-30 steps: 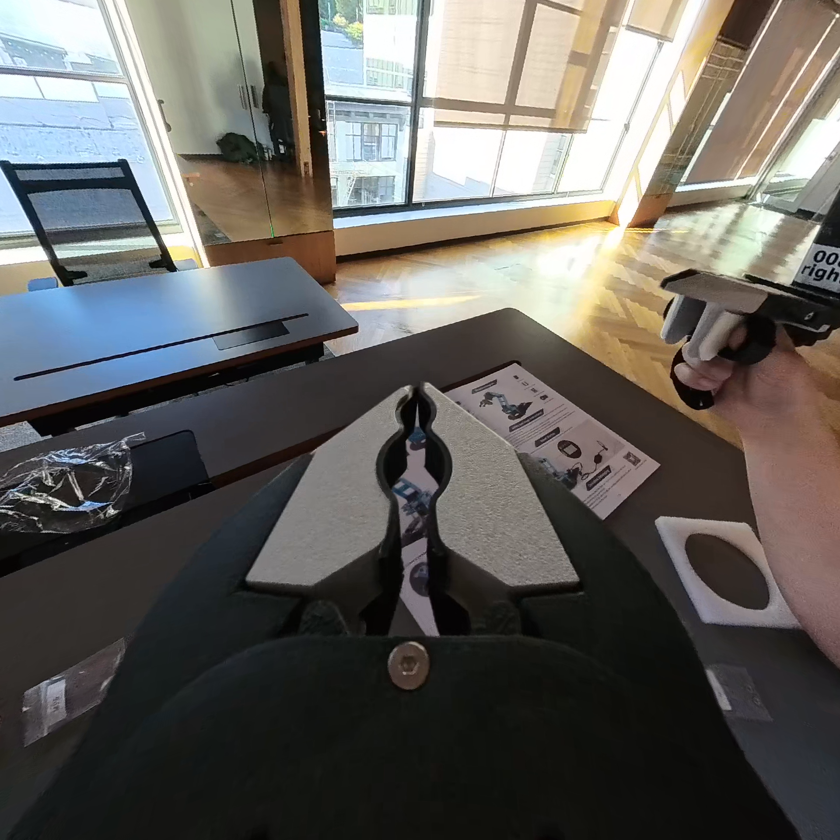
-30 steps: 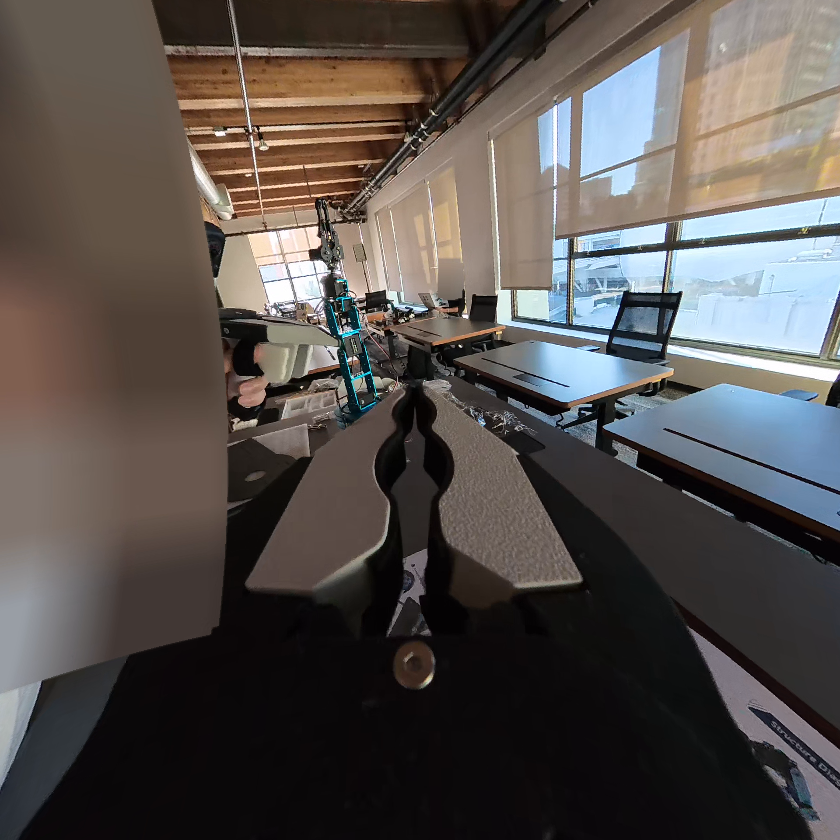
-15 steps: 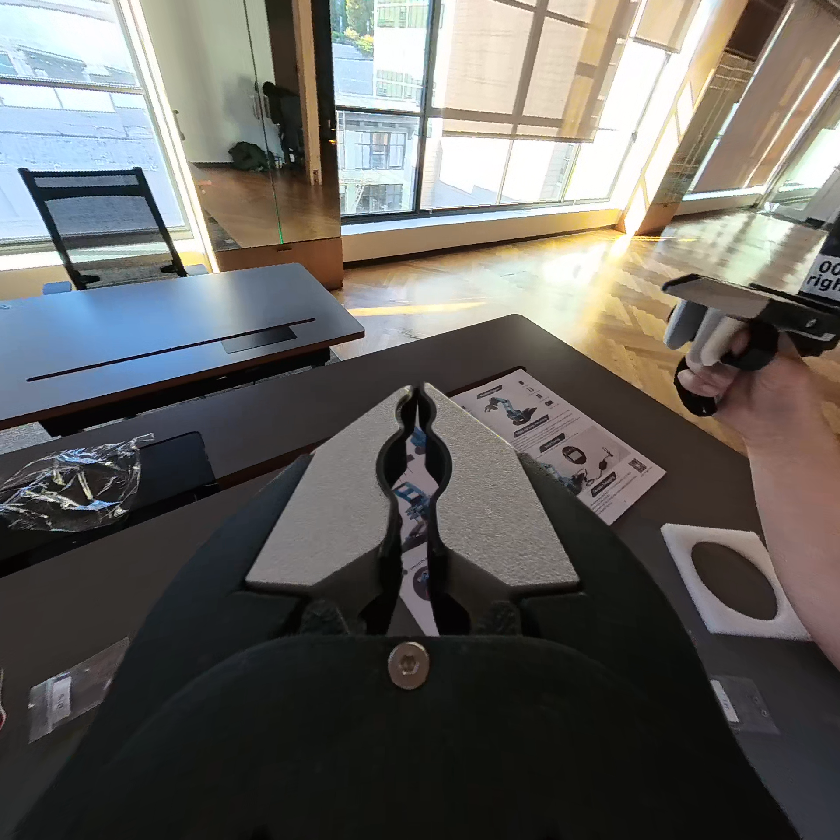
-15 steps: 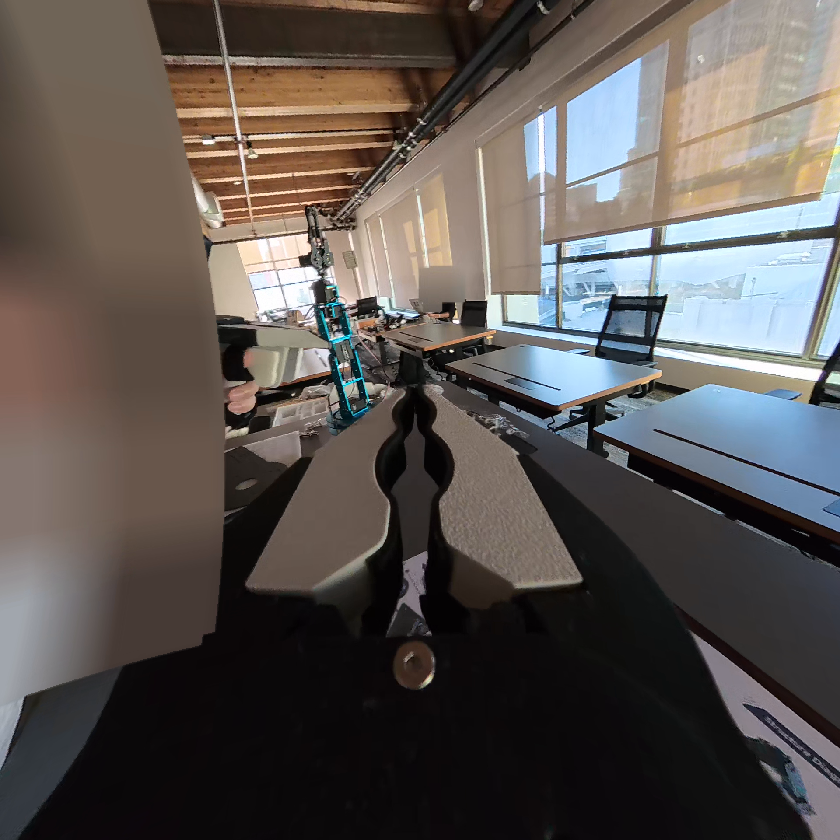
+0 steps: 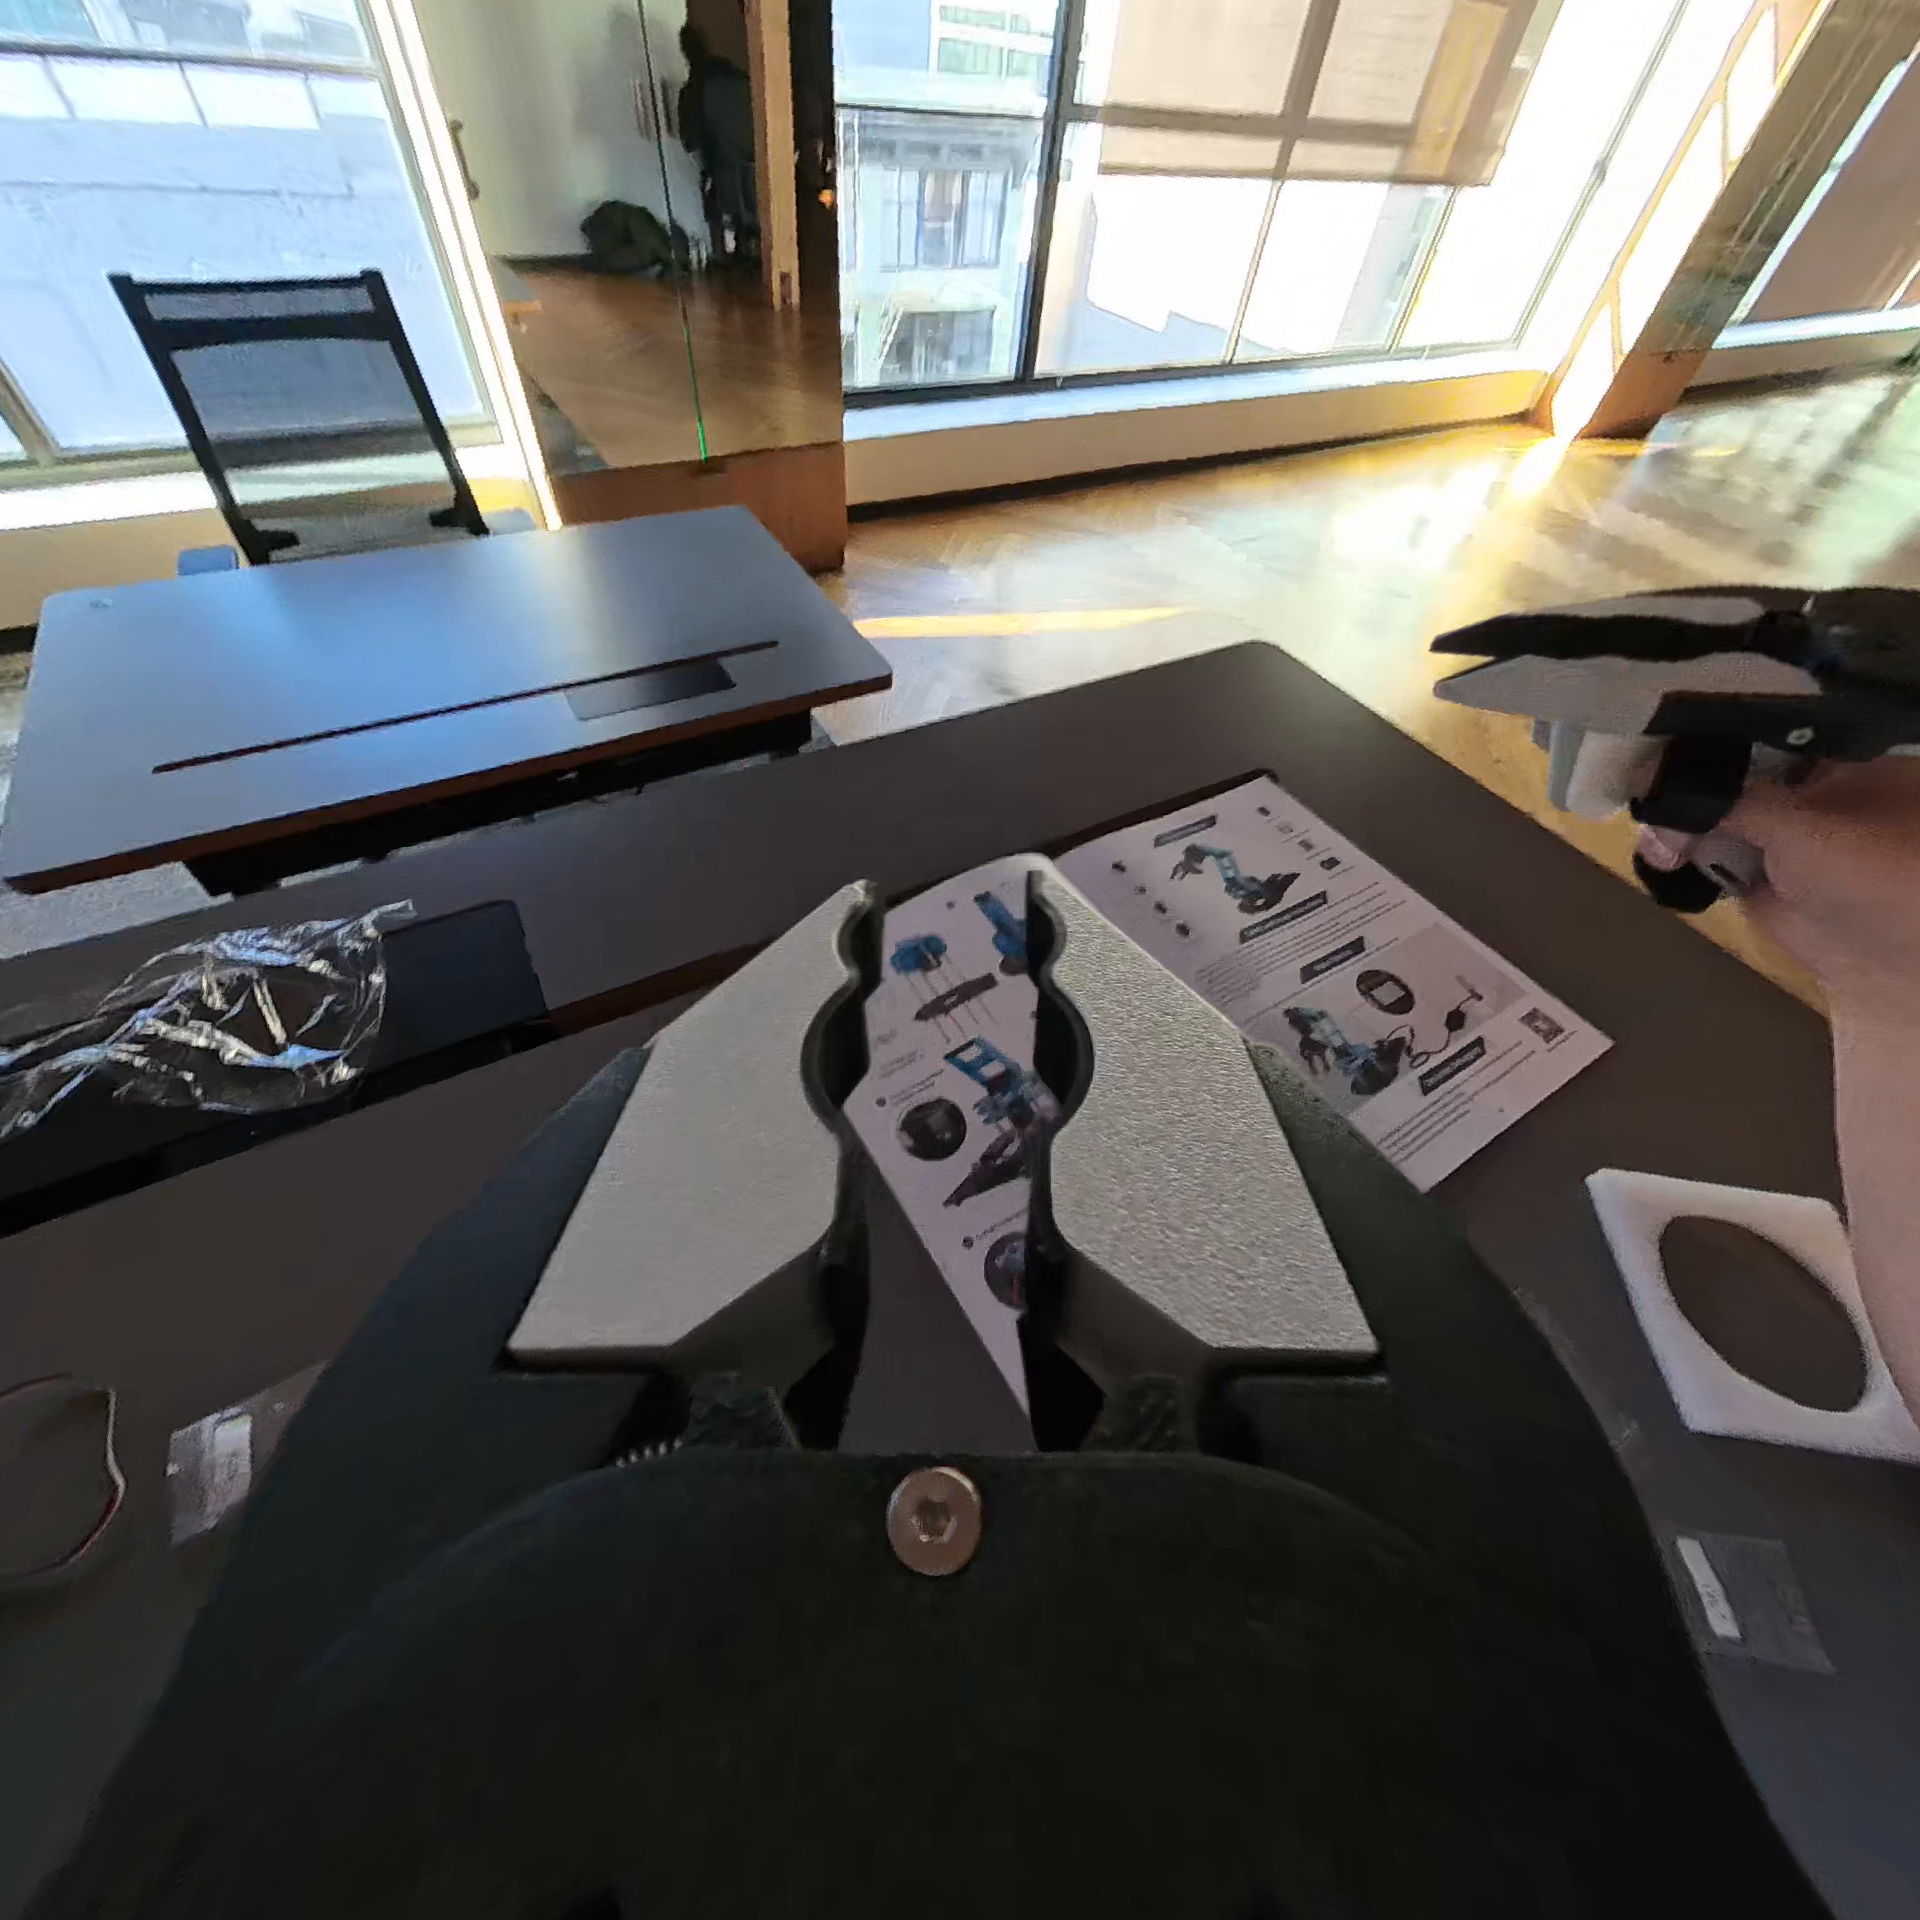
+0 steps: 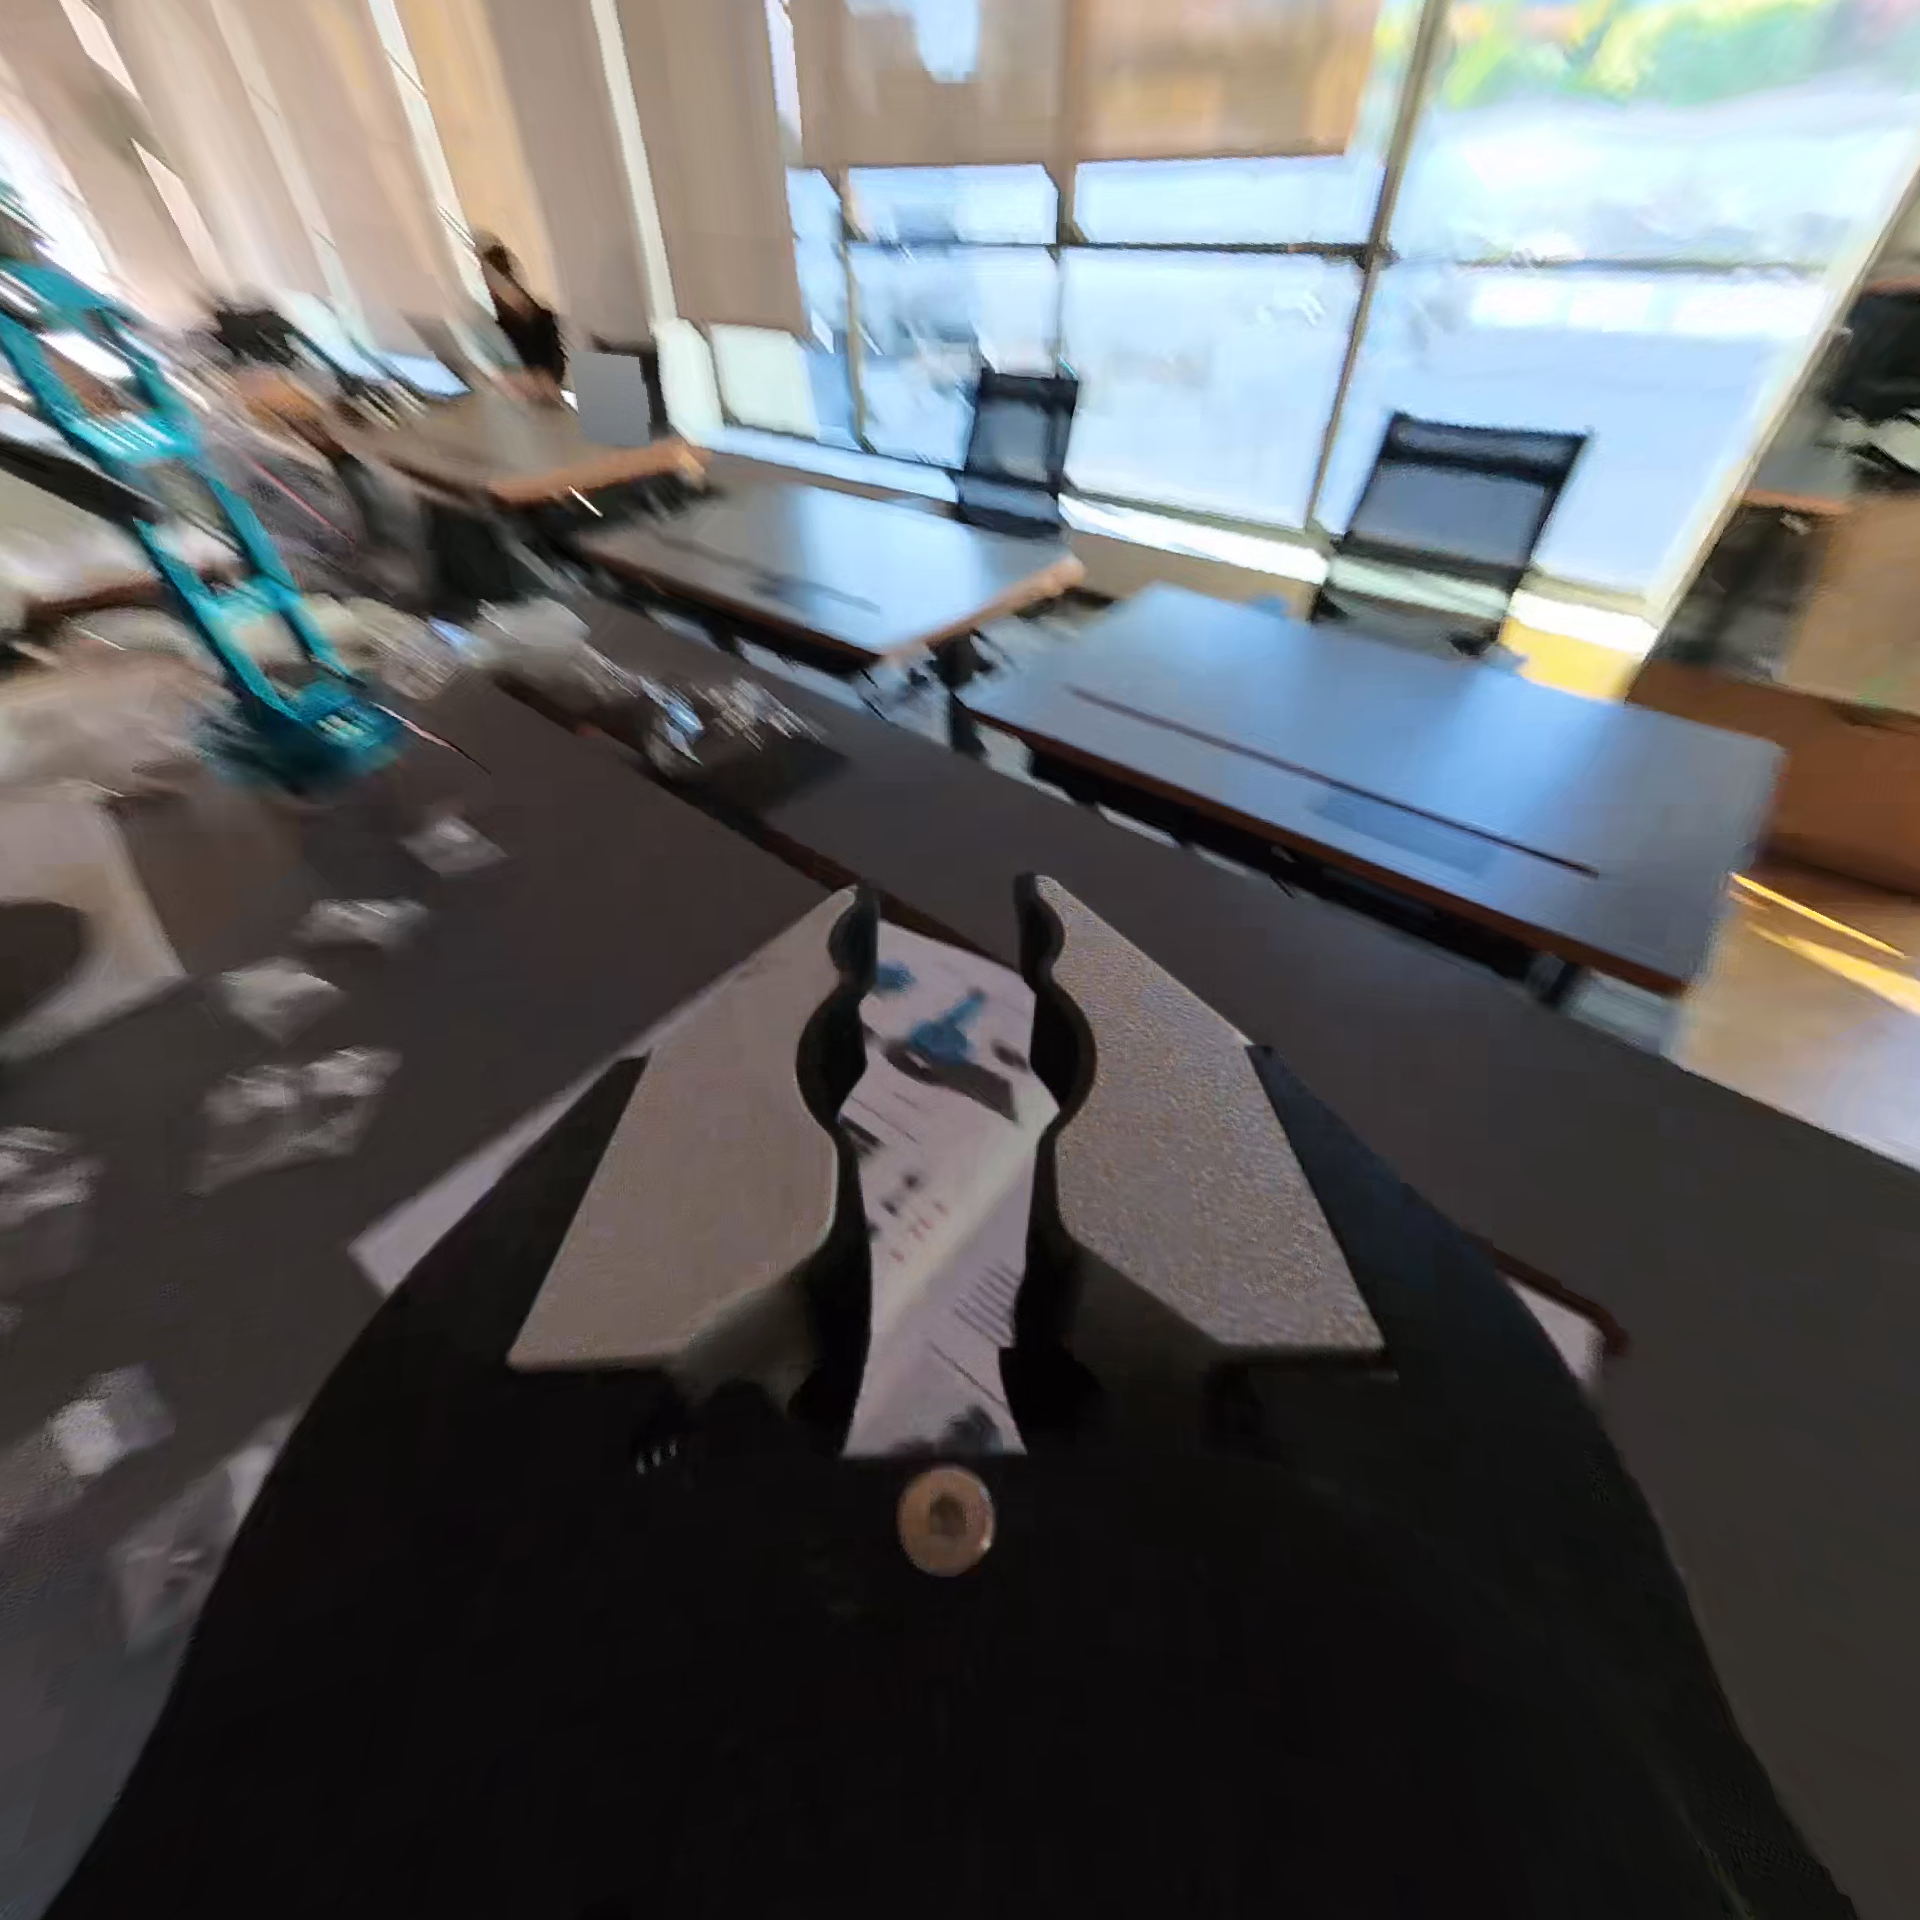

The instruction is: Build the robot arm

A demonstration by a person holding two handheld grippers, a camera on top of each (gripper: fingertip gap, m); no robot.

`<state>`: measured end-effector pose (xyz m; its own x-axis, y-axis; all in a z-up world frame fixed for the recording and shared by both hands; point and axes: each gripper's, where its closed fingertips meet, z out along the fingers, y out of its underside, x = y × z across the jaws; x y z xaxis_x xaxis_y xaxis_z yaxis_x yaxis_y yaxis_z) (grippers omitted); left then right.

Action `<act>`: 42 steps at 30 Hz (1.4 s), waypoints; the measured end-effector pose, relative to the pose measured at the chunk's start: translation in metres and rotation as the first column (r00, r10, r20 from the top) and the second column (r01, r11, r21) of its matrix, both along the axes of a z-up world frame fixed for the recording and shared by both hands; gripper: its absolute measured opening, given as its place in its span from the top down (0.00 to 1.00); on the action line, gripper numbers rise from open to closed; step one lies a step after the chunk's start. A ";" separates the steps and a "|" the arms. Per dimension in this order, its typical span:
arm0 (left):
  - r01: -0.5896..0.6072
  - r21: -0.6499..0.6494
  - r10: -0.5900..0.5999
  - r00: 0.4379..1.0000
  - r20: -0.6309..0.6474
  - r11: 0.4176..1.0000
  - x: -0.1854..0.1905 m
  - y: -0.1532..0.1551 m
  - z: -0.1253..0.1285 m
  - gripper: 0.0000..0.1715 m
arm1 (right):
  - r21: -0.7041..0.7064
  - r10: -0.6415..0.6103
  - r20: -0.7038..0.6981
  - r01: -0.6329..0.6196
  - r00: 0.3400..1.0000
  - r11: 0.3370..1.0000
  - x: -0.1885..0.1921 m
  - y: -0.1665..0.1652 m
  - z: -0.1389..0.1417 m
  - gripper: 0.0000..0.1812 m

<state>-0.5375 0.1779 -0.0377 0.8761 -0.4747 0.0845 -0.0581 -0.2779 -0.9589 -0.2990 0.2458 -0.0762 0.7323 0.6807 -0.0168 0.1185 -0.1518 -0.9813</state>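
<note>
Dark table (image 5: 1714, 1049) w/ leaflet (image 5: 1340, 966) — both grippers parted, empty.

Right wrist view motion-blurred — leaflet (image 6: 940, 1174) print unreadable, foam square (image 5: 1756, 1320) edge-cropped

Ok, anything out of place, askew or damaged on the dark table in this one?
Nothing looks damaged or spilled. The printed leaflet lies askew to the dark table's edge, and a crumpled clear wrapper sits loose at far left. A white foam square with a round hole lies flat. The right wrist view is motion-blurred. Both grippers, left and right, are open and empty.
</note>
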 end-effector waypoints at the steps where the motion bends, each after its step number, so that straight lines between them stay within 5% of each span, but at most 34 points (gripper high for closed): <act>1: -0.008 -0.025 0.008 1.000 -0.020 1.000 -0.001 0.002 -0.006 0.83 | -0.022 -0.064 0.090 0.067 0.994 0.998 0.006 0.009 -0.015 0.84; 3: -0.039 -0.072 0.035 0.997 -0.065 0.997 -0.004 0.007 -0.019 0.80 | -0.044 -0.165 0.283 0.184 0.945 0.982 0.018 0.023 -0.045 0.79; 6: -0.114 -0.131 0.090 0.980 -0.179 0.985 -0.016 0.013 -0.038 0.73 | 0.039 -0.296 0.550 0.330 0.781 0.943 0.043 0.039 -0.074 0.76; 8: -0.145 -0.140 0.111 0.968 -0.227 0.979 -0.021 0.016 -0.044 0.71 | 0.071 -0.323 0.621 0.359 0.714 0.931 0.049 0.043 -0.084 0.76; 12: -0.128 -0.142 0.094 0.970 -0.225 0.981 -0.017 0.014 -0.044 0.70 | 0.102 -0.360 0.638 0.388 0.681 0.916 0.056 0.048 -0.086 0.76; 34: -0.122 -0.151 0.090 0.975 -0.203 0.981 -0.015 0.010 -0.039 0.74 | 0.066 -0.344 0.631 0.394 0.696 0.917 0.059 0.049 -0.092 0.76; 37: -0.087 -0.170 0.055 0.982 -0.183 0.982 -0.009 0.008 -0.041 0.74 | 0.052 -0.325 0.562 0.360 0.760 0.931 0.049 0.047 -0.084 0.76; 42: -0.165 -0.064 0.154 0.977 -0.149 0.984 -0.025 0.012 -0.019 0.71 | 0.113 -0.301 0.247 0.281 0.921 0.953 0.025 0.036 -0.030 0.74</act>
<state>-0.5621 0.1898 -0.0572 0.9457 -0.3246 -0.0172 -0.1423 -0.3658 -0.9197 -0.2741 0.2819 -0.1064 0.8707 0.4285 0.2415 0.3305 -0.1460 -0.9324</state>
